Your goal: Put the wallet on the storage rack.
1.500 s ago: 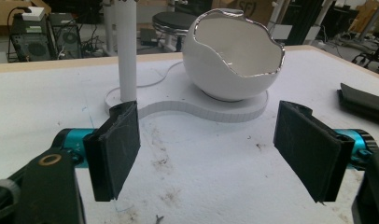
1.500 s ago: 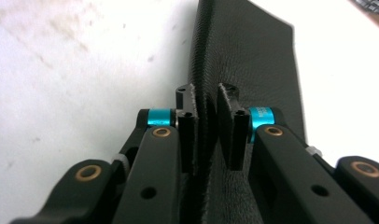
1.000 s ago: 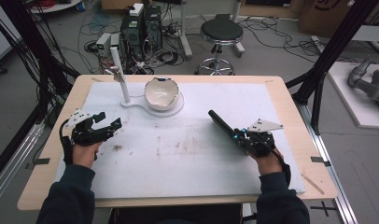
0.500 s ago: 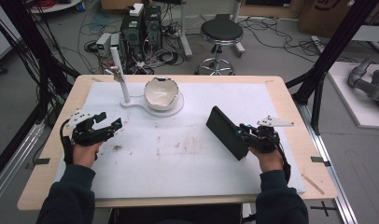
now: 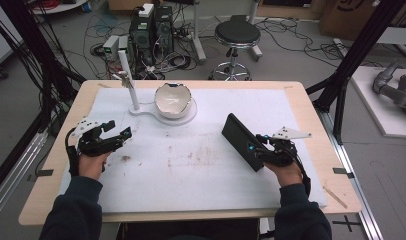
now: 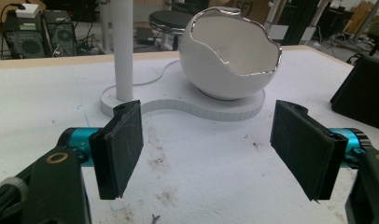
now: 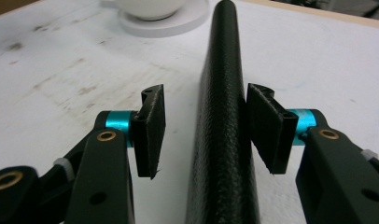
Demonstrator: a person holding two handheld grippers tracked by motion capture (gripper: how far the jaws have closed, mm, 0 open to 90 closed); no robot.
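Jaws on the right gripper point(image 5: 258, 150) have just been opening: the black case point(image 5: 242, 141), clamped edge-on a second ago, now stands between them released, one pad beside it, the other apart. It shows a broad face on the table's right side. The left gripper point(image 5: 118, 134) stays put, open and empty. White matting point(image 5: 191, 170), stained brown, covers the wooden table point(image 5: 311, 107); cables and a stool point(image 5: 236, 35) lie beyond. The left gripper view reveals the jagged rim of the eggshell bowl point(image 6: 232, 53) on its white stand point(image 6: 187, 107).

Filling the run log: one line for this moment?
right hand-held gripper: jaws just opened, black case between, unclamped | left hand-held gripper: open, idle | case on table
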